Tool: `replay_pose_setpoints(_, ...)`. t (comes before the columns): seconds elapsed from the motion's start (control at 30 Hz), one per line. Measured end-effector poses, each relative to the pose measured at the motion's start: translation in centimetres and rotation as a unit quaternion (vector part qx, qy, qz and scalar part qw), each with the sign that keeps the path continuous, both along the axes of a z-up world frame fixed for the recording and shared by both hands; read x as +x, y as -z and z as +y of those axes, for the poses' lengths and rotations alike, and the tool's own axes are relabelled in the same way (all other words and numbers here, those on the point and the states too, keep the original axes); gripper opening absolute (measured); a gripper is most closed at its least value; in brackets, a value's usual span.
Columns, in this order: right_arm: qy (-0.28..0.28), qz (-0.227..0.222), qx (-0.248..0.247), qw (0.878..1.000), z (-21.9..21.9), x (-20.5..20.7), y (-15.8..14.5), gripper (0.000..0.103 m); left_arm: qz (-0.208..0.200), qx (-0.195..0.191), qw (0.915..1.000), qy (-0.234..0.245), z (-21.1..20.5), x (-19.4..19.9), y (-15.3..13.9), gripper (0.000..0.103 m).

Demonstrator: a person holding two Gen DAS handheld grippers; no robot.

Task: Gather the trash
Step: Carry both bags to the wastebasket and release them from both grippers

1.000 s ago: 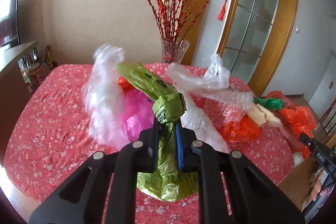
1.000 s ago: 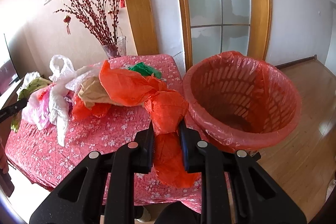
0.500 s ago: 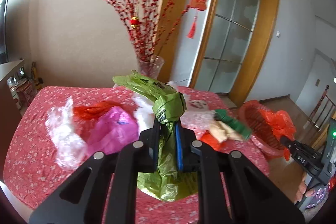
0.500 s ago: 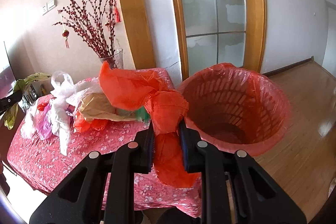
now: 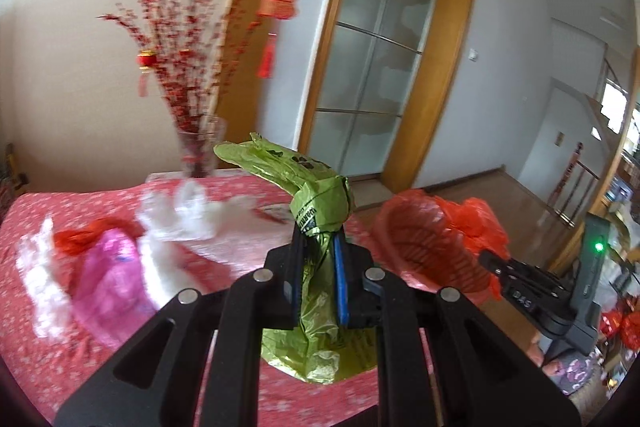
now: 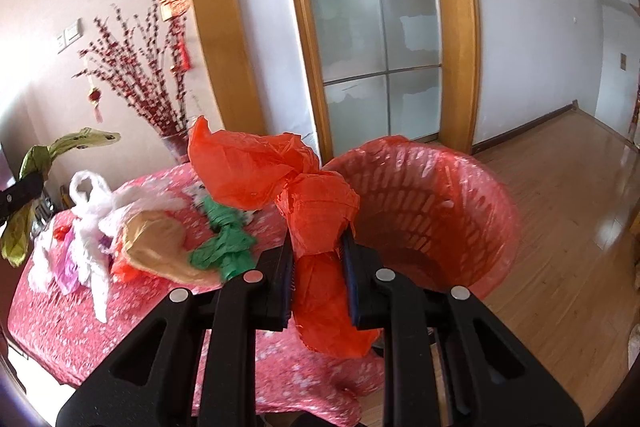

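The left gripper (image 5: 318, 259) is closed tight on a green bag (image 5: 318, 203), which is pinched at its twisted neck, so the knotted top stands above the jaws and the loose body hangs below. I think this hold is chosen because thin plastic slips easily, and the knot gives something firm to clamp. The right gripper (image 6: 318, 259) is closed in the same way on an orange bag (image 6: 316, 211), with its crumpled top above the jaws and the rest hanging under them.

Just beside the orange bag, to its right, stands the trash basket (image 6: 480, 187), lined with a red bag and open at the top. It stands at the edge of the table (image 6: 60, 327), probably so that the trash needs only a short way. The right gripper is very near its rim, and the release there looks like the next step; the left one is further away.

On the red tablecloth other bags wait: white bags (image 6: 94, 227), a pink bag (image 5: 108, 279), a green crumpled bag (image 6: 226, 243) and a beige bag (image 6: 158, 247).
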State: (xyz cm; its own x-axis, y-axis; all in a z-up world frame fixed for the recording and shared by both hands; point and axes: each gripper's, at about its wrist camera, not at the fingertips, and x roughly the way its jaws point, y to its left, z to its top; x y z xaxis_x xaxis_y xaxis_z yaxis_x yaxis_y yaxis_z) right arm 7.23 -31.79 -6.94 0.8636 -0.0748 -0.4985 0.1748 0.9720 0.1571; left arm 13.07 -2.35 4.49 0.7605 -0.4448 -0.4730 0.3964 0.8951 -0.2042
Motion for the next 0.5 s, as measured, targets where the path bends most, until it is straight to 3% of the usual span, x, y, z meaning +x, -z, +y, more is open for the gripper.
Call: replay_pose_setpoints(0.5, 0.06, -0.004, 0.047, 0.997, -8.1, 2.0, -0.7, 0.021, 0.031, -0.007, 0.9926, 0.117, -13.6, 3.9, 3.3, 0.014)
